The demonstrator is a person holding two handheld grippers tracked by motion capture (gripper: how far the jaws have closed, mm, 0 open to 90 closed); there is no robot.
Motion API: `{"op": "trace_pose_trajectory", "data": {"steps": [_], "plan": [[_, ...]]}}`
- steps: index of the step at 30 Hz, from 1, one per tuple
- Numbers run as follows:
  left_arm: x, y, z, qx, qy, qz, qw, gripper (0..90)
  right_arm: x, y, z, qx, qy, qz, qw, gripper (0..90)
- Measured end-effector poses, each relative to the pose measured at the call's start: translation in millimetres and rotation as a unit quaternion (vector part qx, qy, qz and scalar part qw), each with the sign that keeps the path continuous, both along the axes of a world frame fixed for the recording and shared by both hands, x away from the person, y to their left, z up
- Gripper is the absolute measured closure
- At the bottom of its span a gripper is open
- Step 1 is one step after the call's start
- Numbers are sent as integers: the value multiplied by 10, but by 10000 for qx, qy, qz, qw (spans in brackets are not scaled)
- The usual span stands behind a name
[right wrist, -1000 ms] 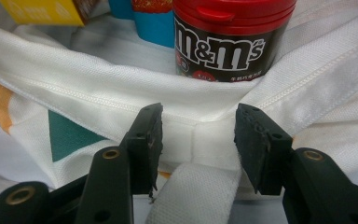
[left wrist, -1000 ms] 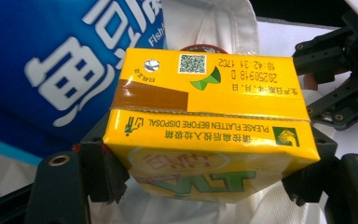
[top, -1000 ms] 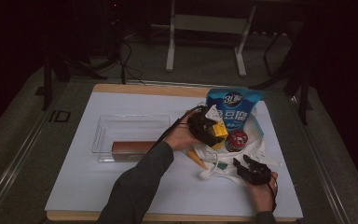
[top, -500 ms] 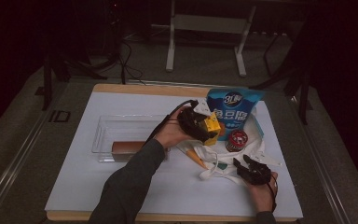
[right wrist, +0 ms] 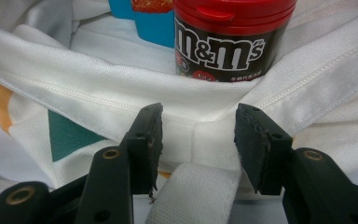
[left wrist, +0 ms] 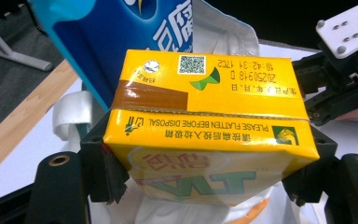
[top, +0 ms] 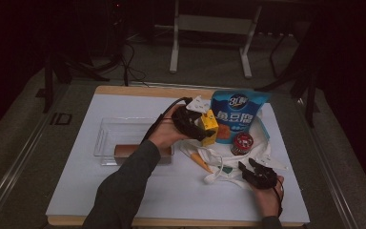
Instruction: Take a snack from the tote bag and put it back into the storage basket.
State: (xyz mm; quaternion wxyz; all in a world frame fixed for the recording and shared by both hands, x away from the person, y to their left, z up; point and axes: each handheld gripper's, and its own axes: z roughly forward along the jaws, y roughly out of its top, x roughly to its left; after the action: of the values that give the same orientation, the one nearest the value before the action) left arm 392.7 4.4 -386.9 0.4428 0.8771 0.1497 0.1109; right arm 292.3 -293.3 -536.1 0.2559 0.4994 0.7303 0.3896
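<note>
2 jaws of my left gripper (left wrist: 205,186) clamp the yellow carton (left wrist: 209,140) above the white bag (top: 228,160); stiff but crushable, I judge. Right gripper (right wrist: 198,140) is open at the bag's hem.

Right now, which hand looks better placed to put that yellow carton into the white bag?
Left, probably. The left gripper already clamps the yellow carton just above the white bag. The right gripper sits open at the bag's rim, near the candy tub, holding nothing.

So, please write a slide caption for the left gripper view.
Left gripper clamps a yellow cardboard drink carton before a blue snack bag.
</note>
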Motion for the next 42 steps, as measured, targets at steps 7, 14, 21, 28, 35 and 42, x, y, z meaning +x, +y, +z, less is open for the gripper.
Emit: {"op": "trace_pose_trajectory", "data": {"steps": [7, 14, 21, 28, 35, 42], "plan": [[-33, 103, 49, -46, -2, -9, 10000, 286, 1, -1, -1, 4, -8, 5, 10000, 519], [-63, 221, 86, -63, -33, 31, 10000, 286, 1, -2, -1, 0, -7, 4, 10000, 518], [-80, 355, 117, -77, -77, 132, 9999, 286, 1, -1, -1, -4, -10, 4, 10000, 519], [-75, 496, 109, -111, -53, 303, 9995, 286, -1, 0, 0, -7, -10, 2, 10000, 519], [-69, 614, 99, -53, -51, 515, 9986, 286, -1, 0, 0, -3, -4, 1, 10000, 518], [-63, 690, 80, 3, -33, 700, 9975, 286, -2, 1, 0, -8, -5, 1, 10000, 519]]}}
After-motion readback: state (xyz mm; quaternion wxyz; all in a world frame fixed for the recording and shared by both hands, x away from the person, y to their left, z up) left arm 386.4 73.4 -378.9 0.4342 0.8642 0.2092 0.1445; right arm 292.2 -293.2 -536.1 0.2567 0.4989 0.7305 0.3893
